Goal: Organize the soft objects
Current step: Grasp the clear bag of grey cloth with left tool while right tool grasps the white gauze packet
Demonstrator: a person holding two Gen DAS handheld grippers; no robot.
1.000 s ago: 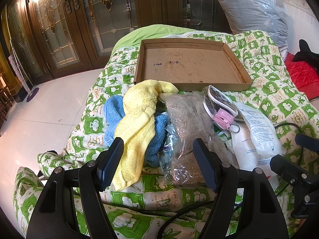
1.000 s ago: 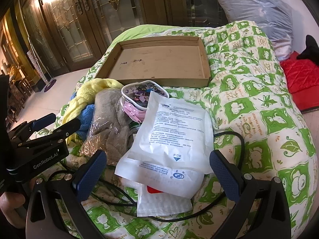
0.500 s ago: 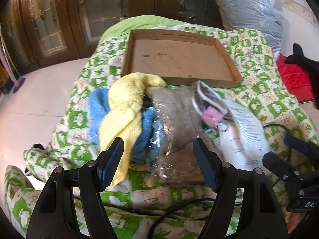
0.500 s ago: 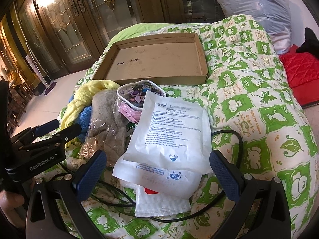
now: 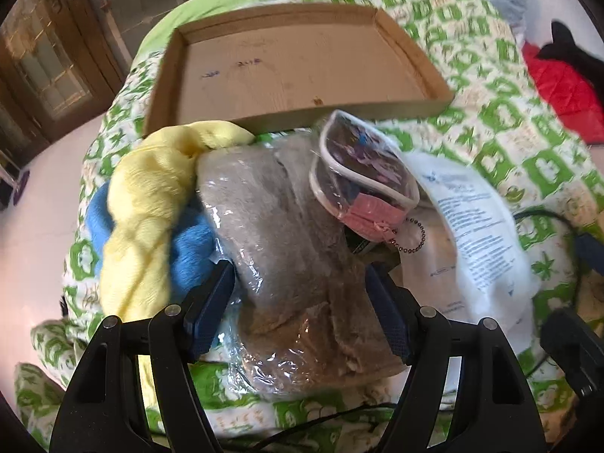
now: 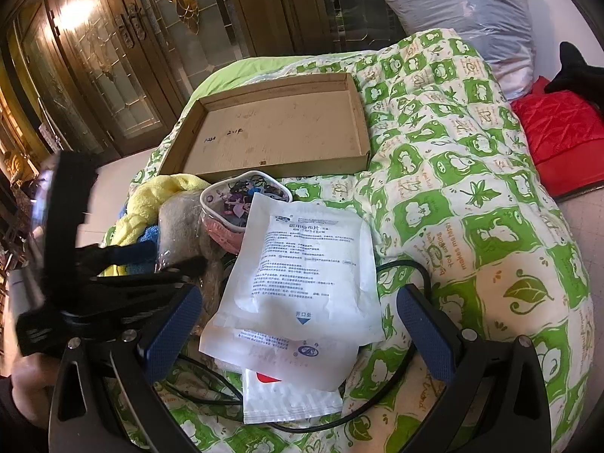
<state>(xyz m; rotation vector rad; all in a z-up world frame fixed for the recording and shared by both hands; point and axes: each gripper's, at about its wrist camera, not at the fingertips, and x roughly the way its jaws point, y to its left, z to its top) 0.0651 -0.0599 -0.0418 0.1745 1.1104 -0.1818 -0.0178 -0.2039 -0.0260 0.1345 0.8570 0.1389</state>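
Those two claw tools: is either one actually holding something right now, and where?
Nothing is held. The left gripper is open, its fingers straddling the near end of the plastic-wrapped grey bundle. The right gripper hangs open over the white packet.

Black cable; red quilted fabric

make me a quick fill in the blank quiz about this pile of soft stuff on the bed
1. The cardboard tray behind the pile holds ____ objects.
2. The left gripper has its open fingers on either side of the plastic-wrapped ____ fabric.
3. The yellow towel lies on top of a ____ towel.
4. The clear pouch with white trim has a ____ item inside at its lower end.

Missing words: no; grey-brown; blue; pink
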